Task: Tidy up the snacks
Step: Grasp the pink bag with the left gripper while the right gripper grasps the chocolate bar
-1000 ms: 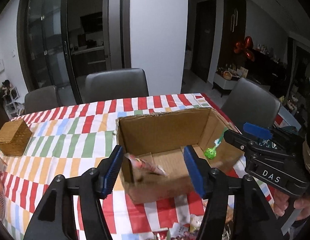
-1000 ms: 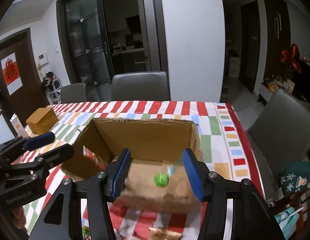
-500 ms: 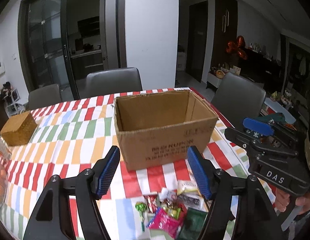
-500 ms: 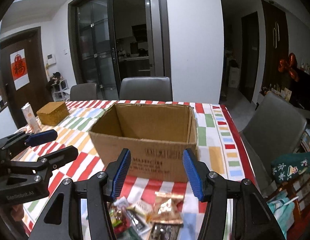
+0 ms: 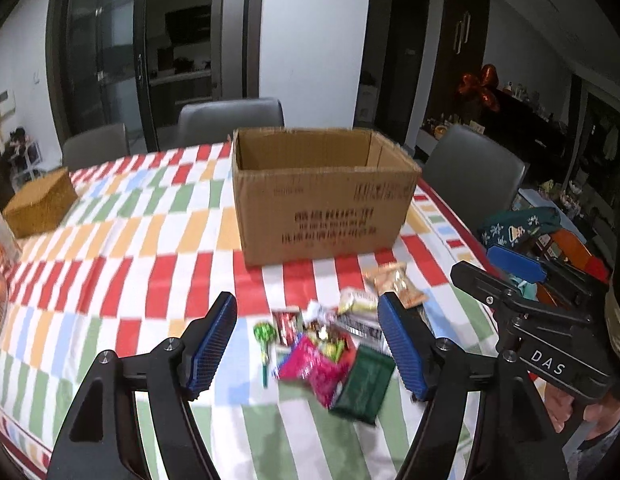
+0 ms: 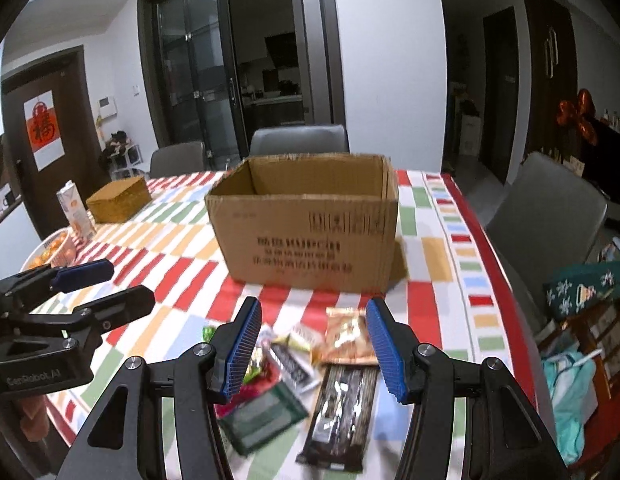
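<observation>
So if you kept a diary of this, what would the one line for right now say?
left tongs: opening, empty | right tongs: open, empty | both over snack pile | box: behind pile, upright

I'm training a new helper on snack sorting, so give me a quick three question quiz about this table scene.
1. True or false: the cardboard box stands beyond the snack pile.
2. The green lollipop lies at which edge of the pile in the left wrist view: A left, B right?
3. Is either the left gripper or the right gripper holding a snack?

Key: 1 true. 2 A. 3 no; the left's jaws are opening, with nothing gripped.
</observation>
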Motion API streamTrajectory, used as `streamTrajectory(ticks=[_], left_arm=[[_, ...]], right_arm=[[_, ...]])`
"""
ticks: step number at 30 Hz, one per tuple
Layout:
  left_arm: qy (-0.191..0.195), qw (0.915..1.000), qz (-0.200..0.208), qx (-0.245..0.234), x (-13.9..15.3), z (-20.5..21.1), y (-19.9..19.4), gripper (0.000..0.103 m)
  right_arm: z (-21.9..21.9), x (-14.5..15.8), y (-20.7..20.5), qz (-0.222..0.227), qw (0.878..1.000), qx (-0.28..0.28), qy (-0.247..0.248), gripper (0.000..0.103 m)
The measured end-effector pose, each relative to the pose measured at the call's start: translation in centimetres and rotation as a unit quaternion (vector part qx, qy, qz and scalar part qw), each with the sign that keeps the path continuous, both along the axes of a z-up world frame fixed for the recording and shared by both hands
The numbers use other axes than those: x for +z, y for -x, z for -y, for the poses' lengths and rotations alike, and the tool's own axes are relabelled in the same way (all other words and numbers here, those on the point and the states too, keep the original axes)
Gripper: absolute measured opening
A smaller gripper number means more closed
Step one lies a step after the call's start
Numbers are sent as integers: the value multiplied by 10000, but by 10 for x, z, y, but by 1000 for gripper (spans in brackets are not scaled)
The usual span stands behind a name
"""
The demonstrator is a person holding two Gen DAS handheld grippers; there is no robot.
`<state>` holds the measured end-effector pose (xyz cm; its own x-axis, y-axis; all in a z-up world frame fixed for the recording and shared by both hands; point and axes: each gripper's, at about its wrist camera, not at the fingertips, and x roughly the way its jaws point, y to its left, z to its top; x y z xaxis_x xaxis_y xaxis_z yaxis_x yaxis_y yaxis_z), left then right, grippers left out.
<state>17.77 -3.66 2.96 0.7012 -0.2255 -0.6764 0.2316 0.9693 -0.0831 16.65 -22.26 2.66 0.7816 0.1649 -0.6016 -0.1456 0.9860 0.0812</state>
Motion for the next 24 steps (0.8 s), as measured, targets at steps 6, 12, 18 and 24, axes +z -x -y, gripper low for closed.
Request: streamTrajectory(ticks=[6,12,18,24], left_arm=[[45,9992,-399,50,-31,1,13,72],[-57,9972,-736,117,-61,2,13,72],[-238,9958,-872,172,-86,3,10,72],[-66,9941,-1066,187,-103,2,-2,72]], right_arm=[[0,-24,12,-414,9991,-21,-80,55],[3,-55,15,-860,9962,-127,-66,55],[7,-81,11,-1228,9921,-251,-7,55],[9,-102,4,-1529,9876,-366,-4,55]])
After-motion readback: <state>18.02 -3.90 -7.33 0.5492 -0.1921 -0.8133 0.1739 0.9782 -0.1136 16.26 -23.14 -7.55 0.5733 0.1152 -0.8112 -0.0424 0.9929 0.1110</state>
